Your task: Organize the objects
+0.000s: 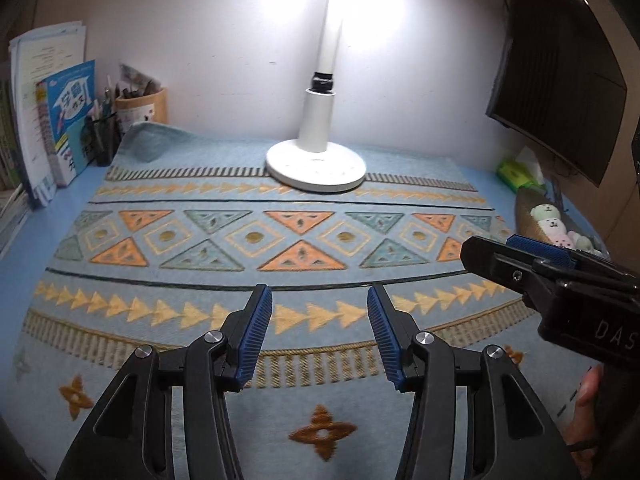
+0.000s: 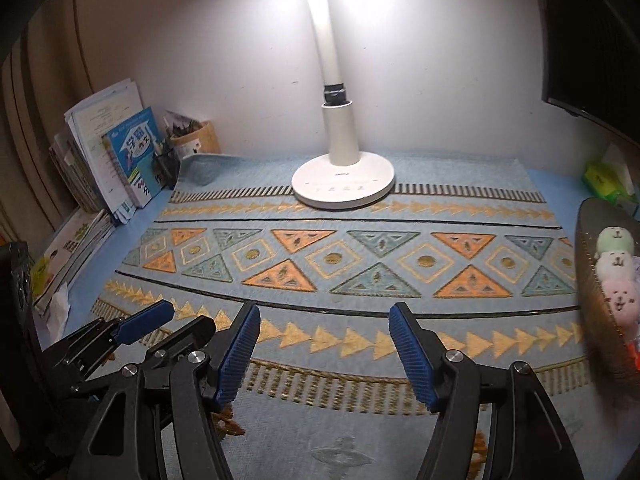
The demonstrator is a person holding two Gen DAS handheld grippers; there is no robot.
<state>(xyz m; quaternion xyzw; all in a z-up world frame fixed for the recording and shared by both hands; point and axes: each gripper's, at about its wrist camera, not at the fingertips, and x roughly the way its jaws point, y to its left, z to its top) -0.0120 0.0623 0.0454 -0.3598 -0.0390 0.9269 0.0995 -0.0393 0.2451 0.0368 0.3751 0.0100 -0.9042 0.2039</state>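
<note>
So both tools idle over the patterned mat [image 1: 200, 184]; left gripper [image 1: 320, 300] has its jaws spread, nothing between the blue pads [image 1: 256, 336]; right gripper [image 2: 324, 320] likewise spread and empty; in the left view its jaws look nearly edge-on, so I read that from its own camera.

Plush toys [image 2: 614, 264] sit stacked in a woven basket [image 2: 588, 280] at the right edge of the desk; green on top, white, then pink; looks like sorting already landed there, or they're the next pick; can't tell which.

White lamp [image 2: 344, 184] stands far centre on the mat, lighting the work area; books [image 1: 68, 120] lean upright against the far-left wall, pen cup [image 1: 142, 106] just beside them, out of the way.

Green tissue pack [image 1: 516, 172] far right, beyond the basket; mat middle carries nothing to grab.

My guess: right gripper is nearest the basket, so it takes the next move.
</note>
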